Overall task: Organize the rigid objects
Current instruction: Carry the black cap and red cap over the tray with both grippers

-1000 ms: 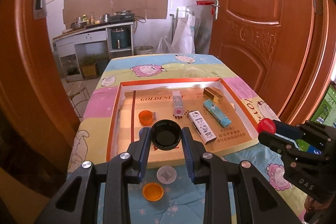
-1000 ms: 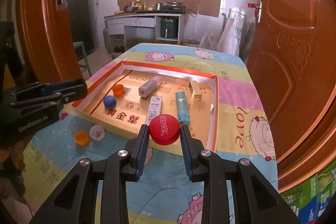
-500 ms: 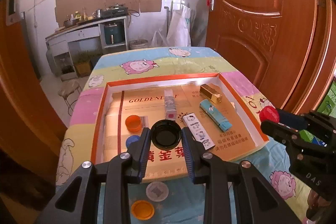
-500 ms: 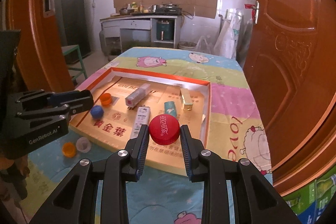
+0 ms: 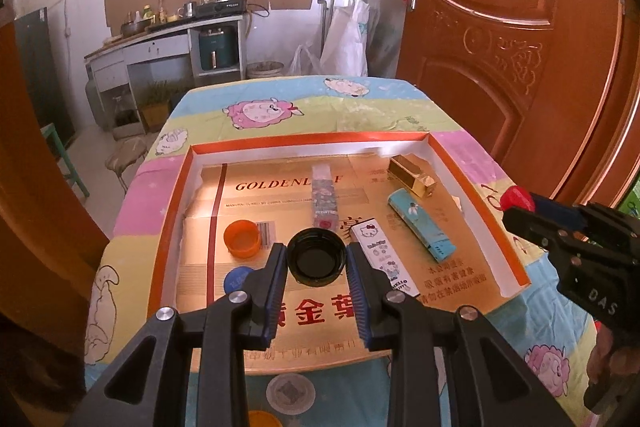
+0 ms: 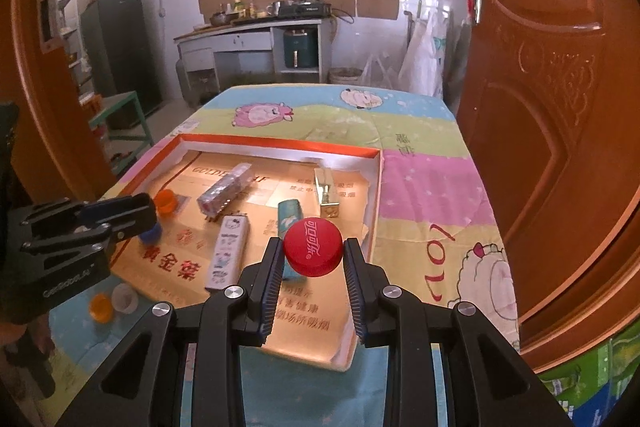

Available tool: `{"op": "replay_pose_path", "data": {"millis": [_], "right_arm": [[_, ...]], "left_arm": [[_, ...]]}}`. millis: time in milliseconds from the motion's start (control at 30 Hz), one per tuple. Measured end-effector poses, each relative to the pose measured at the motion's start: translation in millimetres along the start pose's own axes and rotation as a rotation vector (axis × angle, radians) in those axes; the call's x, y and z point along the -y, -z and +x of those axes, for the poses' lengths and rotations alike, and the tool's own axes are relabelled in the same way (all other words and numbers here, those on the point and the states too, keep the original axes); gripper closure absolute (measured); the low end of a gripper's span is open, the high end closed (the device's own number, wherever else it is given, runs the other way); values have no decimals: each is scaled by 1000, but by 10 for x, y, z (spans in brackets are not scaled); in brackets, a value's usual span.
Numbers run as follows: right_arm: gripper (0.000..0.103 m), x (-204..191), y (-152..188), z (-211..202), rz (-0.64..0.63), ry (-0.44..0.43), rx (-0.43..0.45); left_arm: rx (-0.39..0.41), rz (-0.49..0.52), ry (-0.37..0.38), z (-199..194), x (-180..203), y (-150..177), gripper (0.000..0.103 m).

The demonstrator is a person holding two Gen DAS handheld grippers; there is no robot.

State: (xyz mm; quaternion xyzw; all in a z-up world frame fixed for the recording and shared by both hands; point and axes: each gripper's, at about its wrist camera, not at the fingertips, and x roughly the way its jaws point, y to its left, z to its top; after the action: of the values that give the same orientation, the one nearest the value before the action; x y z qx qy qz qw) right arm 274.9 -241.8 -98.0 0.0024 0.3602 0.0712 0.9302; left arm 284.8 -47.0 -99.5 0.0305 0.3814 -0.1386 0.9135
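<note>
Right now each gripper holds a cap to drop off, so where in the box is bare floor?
Free: the box floor's far-left corner, behind the orange cap, and the near strip with red characters. Crowded: the middle and right, around the Hello Kitty box, teal box and gold box.

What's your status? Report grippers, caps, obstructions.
Left gripper shut on black cap. Right gripper shut on red cap. Both above tray. Nothing blocking.
</note>
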Motion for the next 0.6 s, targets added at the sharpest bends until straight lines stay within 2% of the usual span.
{"op": "replay_pose_path", "data": {"millis": [600], "right_arm": [[72, 59, -116, 636, -31, 16, -88]], "left_arm": [[-58, 16, -14, 280, 28, 25, 72]]}}
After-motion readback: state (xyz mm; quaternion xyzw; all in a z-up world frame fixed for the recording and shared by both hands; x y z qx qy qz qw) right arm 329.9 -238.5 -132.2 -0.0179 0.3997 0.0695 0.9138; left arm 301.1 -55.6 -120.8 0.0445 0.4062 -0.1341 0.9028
